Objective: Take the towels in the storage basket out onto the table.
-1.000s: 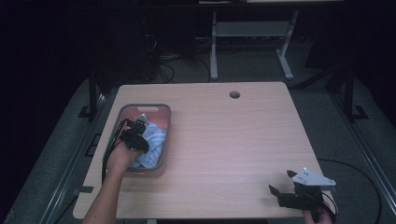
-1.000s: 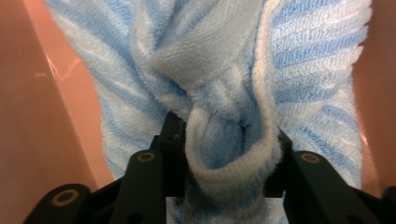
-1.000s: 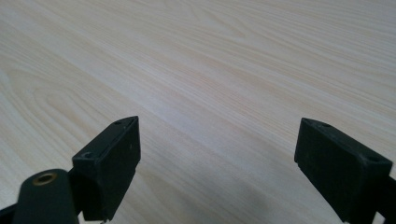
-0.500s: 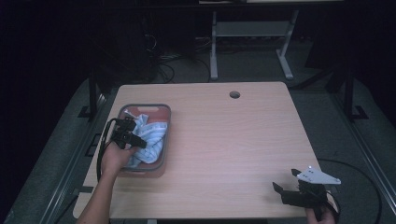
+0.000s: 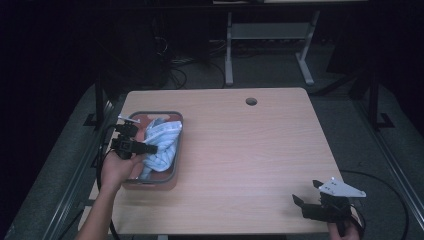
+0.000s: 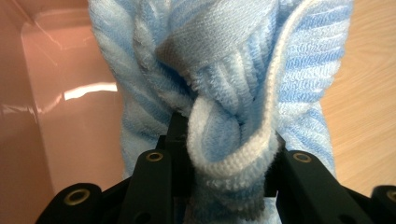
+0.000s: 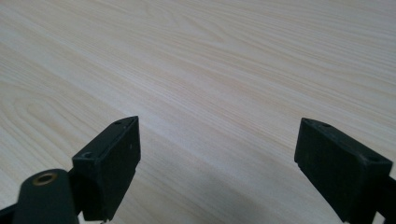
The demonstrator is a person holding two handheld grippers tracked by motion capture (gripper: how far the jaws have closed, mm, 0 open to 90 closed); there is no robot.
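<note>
While my left tongs (image 5: 150, 149) were over the near half of the grey-rimmed tub (image 5: 178, 131) at the left side of the desk (image 5: 250, 150), they had just been closing, and their jaws were clamped on a bunched fold of the blue-and-white striped towel (image 5: 162, 142). In the left gripper view the towel (image 6: 224, 84) was gathered into a thick roll squeezed between the two black jaws, its white hem looped across the front, and the cloth spread wider beyond them. The pink inside wall of the tub (image 6: 56, 102) showed to the left of the cloth in that view, and pale wood to the right. From the high view most of the towel lay inside the tub, draped from its far end down toward my left hand (image 5: 117, 167), which sat at the tub's near left corner.

My right tongs (image 5: 306, 207) were at the near right corner of the desk, well apart from the tub. Their jaws stood wide open with nothing between them, only the bare wood grain of the desk (image 7: 210, 70) beneath.
</note>
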